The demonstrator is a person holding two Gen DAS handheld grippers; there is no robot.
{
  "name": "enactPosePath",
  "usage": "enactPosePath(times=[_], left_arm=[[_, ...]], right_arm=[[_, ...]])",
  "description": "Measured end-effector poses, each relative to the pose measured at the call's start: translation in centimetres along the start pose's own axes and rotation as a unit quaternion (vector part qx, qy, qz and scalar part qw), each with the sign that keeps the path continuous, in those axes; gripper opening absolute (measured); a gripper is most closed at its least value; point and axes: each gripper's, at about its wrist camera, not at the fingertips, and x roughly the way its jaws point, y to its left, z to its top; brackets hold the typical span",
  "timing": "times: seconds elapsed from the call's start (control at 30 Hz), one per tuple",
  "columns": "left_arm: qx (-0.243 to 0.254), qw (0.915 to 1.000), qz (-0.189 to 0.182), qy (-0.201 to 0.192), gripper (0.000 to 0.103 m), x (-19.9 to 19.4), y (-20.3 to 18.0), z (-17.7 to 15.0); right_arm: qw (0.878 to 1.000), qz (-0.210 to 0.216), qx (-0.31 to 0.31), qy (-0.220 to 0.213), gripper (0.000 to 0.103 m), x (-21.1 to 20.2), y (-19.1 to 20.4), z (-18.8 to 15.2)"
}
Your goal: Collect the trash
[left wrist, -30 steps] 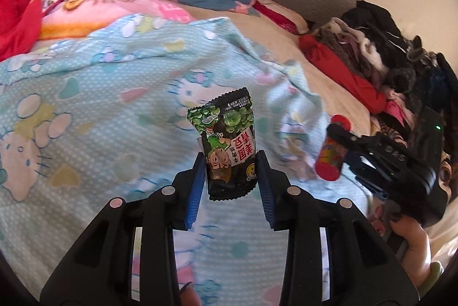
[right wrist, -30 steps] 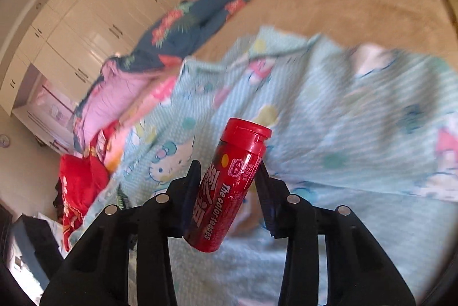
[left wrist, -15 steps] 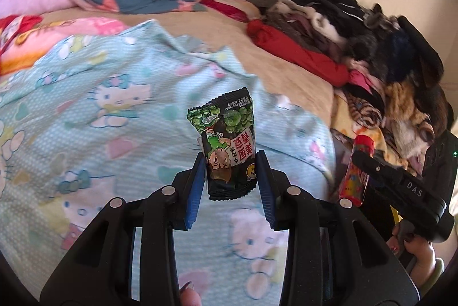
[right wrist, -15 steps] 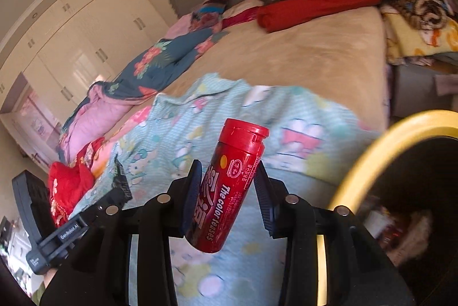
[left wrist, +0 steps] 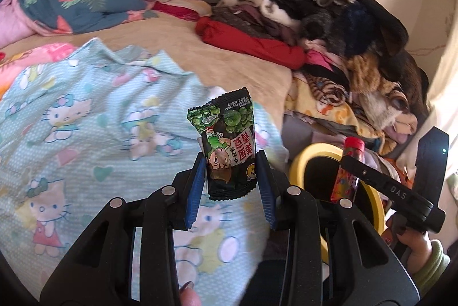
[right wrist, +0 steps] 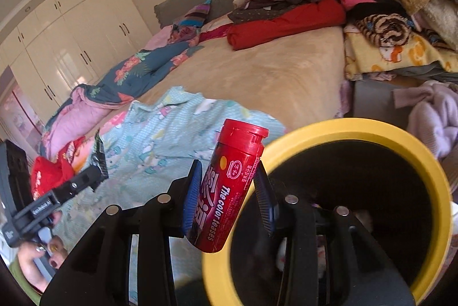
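Observation:
My left gripper (left wrist: pixel 230 186) is shut on a black and green snack packet (left wrist: pixel 227 145), held upright over the blue cartoon blanket (left wrist: pixel 86 134). My right gripper (right wrist: pixel 229 197) is shut on a red candy tube (right wrist: pixel 229 186) at the near left rim of a yellow-rimmed bin (right wrist: pixel 372 131) with a dark inside. In the left wrist view the right gripper (left wrist: pixel 355 171) holds the tube (left wrist: pixel 347 171) over the bin (left wrist: pixel 315 151). The left gripper with the packet (right wrist: pixel 98 160) shows at the left of the right wrist view.
The bed (left wrist: pixel 177 40) carries a beige sheet, a flowered quilt (left wrist: pixel 86 3) and a red garment (left wrist: pixel 252 43). A tall heap of clothes (left wrist: pixel 343 28) rises behind the bin. White wardrobes (right wrist: pixel 71 43) line the far wall.
Both grippers have swung right, toward the bed's edge. The yellow-rimmed bin has come far into the right wrist view and now shows in the left wrist view. Both keep their hold.

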Motion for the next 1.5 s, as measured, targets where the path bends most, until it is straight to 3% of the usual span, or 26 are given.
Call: enactPosePath(times=[0.53,0.67,0.73,0.8,0.83,0.97,1.17,1.5], left_arm=[[0.095,0.9923,-0.058,0.054,0.029,3.5,-9.8,-2.9],[0.122,0.9878,-0.069,0.067,0.033,4.7,-12.1,-3.8],[0.135,0.9856,-0.071,0.073,0.036,5.4,-13.2,-4.2],[0.142,0.9843,-0.071,0.077,0.042,5.7,-13.7,-4.4],[0.145,0.9841,-0.069,0.076,0.05,5.7,-13.9,-4.5],[0.143,0.9854,-0.061,0.07,0.071,5.4,-13.8,-4.6],[0.116,0.9917,-0.033,0.043,0.091,3.5,-11.4,-3.8],[0.092,0.9947,0.01,-0.045,0.092,-1.9,-7.2,-3.4]], right_arm=[[0.997,-0.057,0.051,0.003,0.038,-4.1,-7.0,-1.0],[0.995,-0.072,0.06,-0.017,0.065,-5.8,-7.6,-0.8],[0.995,-0.077,0.058,-0.024,0.067,-6.6,-7.8,-0.5],[0.994,-0.09,0.055,-0.034,0.077,-7.6,-7.8,-0.3],[0.993,-0.094,0.055,-0.04,0.079,-8.2,-7.9,-0.3],[0.99,-0.109,0.058,-0.062,0.085,-10.0,-8.0,-0.2],[0.987,-0.118,0.016,-0.111,0.094,-12.1,-5.6,-1.8],[0.977,-0.092,-0.062,-0.184,0.097,-12.5,0.7,-4.4]])
